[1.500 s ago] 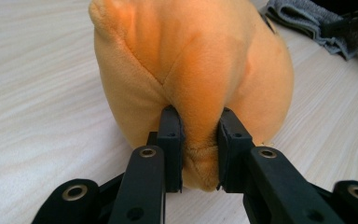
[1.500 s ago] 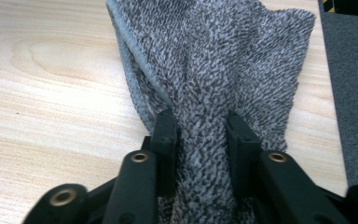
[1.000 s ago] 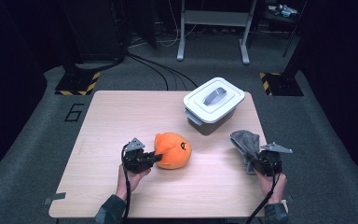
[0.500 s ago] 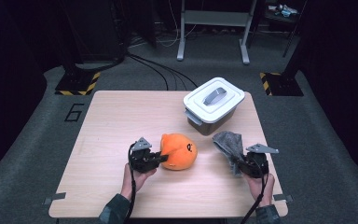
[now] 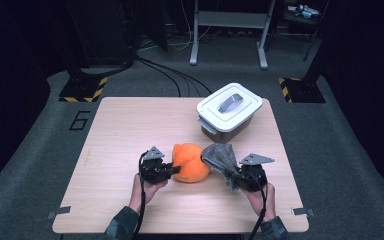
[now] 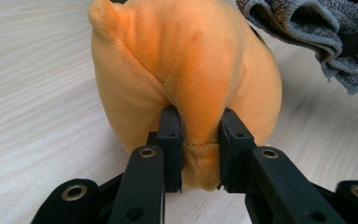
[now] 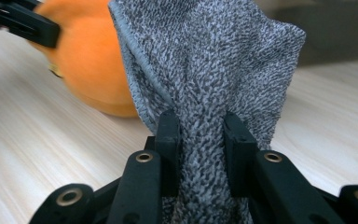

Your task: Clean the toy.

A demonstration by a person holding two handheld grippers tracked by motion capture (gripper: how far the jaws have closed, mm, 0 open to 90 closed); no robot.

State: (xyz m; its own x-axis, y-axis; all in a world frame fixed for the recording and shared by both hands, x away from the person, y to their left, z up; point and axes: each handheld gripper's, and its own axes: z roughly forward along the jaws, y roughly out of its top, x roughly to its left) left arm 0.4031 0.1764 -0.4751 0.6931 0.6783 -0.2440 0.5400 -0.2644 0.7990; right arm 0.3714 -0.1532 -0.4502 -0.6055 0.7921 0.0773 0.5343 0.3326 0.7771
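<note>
- Left hand-held gripper (image 6: 199, 154): jaws clamped on a fold of the round orange plush toy (image 5: 191, 163), which sits on the light wooden tabletop (image 5: 120, 125), near its front middle.
- Right hand-held gripper (image 7: 200, 154): jaws pinching the grey knitted cloth (image 7: 214, 70).
- Cloth just beside the toy; contact unclear.
- White lidded plastic box (image 5: 228, 111) behind.
</note>
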